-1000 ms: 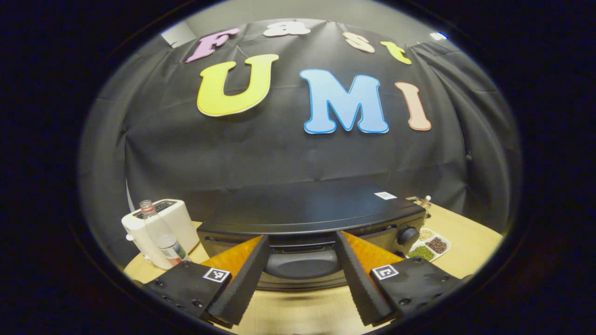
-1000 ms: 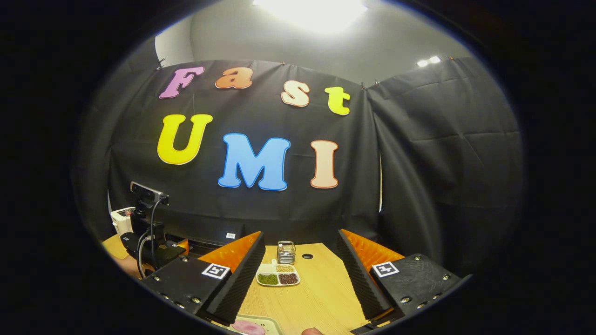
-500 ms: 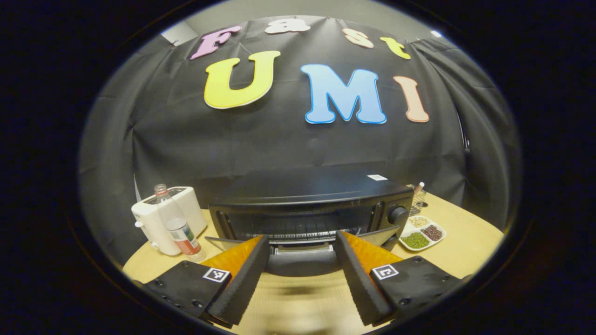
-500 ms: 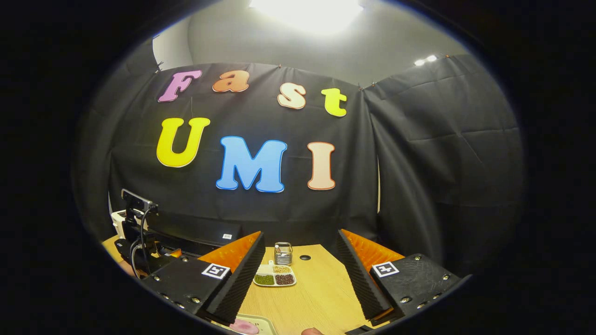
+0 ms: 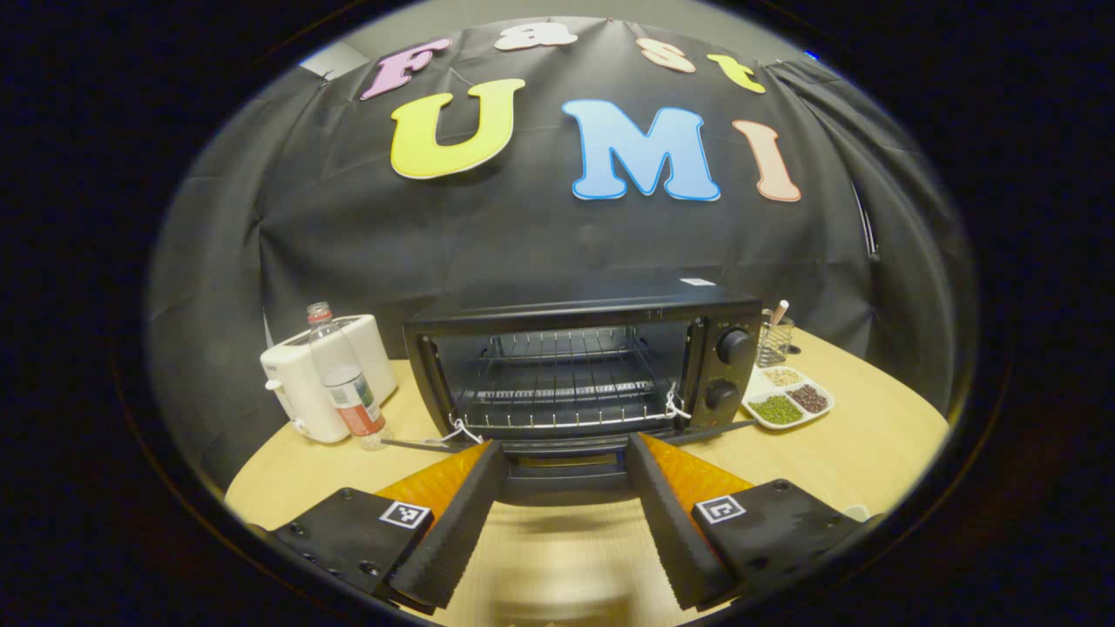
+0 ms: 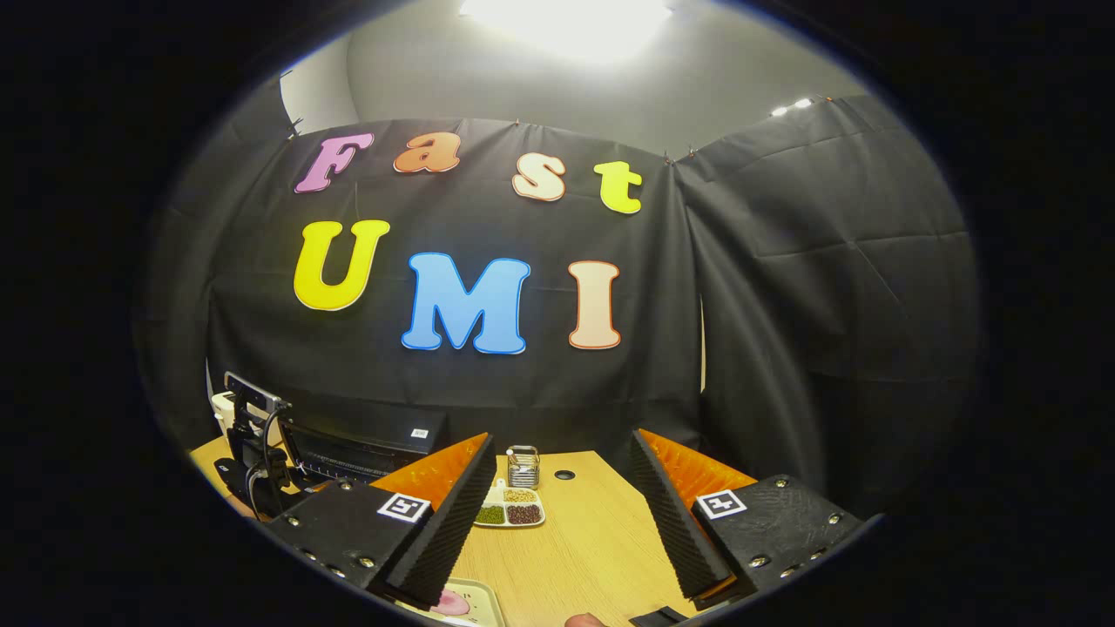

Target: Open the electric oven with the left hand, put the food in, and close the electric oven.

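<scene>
Wooden table (image 5: 854, 444), open oven (image 5: 575, 366), unreadable sticker (image 5: 698, 281)

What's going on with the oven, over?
Left claw open at the dropped door. Black electric oven open, wire rack bare. Right claw open, empty. Pink food on tray, not loaded.

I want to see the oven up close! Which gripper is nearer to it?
Left. The left gripper sits right at the oven door; the right gripper is off to the oven's right.

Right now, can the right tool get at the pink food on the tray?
Probably yes. The right tool is open and holds nothing, and the pink food lies on its tray just below its left finger, with nothing lying over it. It would need to dip down and left.
</scene>
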Tool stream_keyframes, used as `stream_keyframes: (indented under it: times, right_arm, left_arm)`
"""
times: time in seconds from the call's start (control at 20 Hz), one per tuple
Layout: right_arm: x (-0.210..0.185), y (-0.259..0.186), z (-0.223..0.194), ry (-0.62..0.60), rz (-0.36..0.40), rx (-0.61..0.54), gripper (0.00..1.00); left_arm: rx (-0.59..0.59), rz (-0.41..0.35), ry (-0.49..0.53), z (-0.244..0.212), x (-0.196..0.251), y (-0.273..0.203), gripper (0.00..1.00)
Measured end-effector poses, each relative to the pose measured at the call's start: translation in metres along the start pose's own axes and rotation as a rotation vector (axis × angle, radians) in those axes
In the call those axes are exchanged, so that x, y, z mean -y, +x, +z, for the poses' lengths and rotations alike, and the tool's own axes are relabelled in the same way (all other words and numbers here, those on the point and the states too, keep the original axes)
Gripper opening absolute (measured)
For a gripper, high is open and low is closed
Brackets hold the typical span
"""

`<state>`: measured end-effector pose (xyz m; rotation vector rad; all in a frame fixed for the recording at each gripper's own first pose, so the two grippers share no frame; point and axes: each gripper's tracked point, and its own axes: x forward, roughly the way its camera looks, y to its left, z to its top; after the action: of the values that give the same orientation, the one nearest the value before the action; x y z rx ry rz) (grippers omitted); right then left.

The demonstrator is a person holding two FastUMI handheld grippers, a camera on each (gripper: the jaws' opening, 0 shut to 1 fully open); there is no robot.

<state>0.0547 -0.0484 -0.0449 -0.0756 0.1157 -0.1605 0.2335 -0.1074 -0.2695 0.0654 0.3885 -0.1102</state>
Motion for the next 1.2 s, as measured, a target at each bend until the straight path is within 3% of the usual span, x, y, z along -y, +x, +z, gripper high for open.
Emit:
stream_keyframes:
  times: [0.35,0.45,0.55,0.6,0.65,0.7,0.9,1.0,1.2]
  right_arm:
    - [0.011,-0.007,-0.008,0.006,0.006,-0.016,0.95]
    - [0.014,-0.008,-0.012,0.017,0.004,-0.029,0.95]
    - [0.017,-0.01,-0.014,0.023,0.003,-0.037,0.95]
    - [0.018,-0.011,-0.015,0.027,0.005,-0.04,0.95]
    - [0.02,-0.012,-0.016,0.032,0.007,-0.042,0.95]
    - [0.021,-0.014,-0.015,0.038,0.012,-0.043,0.95]
    - [0.024,-0.02,-0.023,0.059,0.046,-0.057,0.95]
    - [0.022,-0.021,-0.028,0.072,0.077,-0.073,0.95]
    - [0.01,-0.025,-0.054,0.102,0.188,-0.148,0.95]
  left_arm:
    - [-0.094,-0.003,-0.011,-0.049,0.011,-0.008,0.95]
    - [-0.114,-0.005,-0.015,-0.061,0.013,-0.009,0.99]
    - [-0.124,-0.015,-0.023,-0.068,0.018,-0.011,0.91]
    - [-0.13,-0.016,-0.025,-0.07,0.021,-0.013,0.95]
    - [-0.131,-0.015,-0.024,-0.07,0.023,-0.016,0.91]
    - [-0.129,-0.01,-0.023,-0.07,0.023,-0.021,0.99]
    - [-0.072,0.013,-0.034,-0.044,0.019,-0.052,0.95]
    - [-0.016,0.033,-0.04,-0.018,0.014,-0.078,0.99]
    - [0.115,0.083,-0.046,0.039,-0.003,-0.138,0.95]
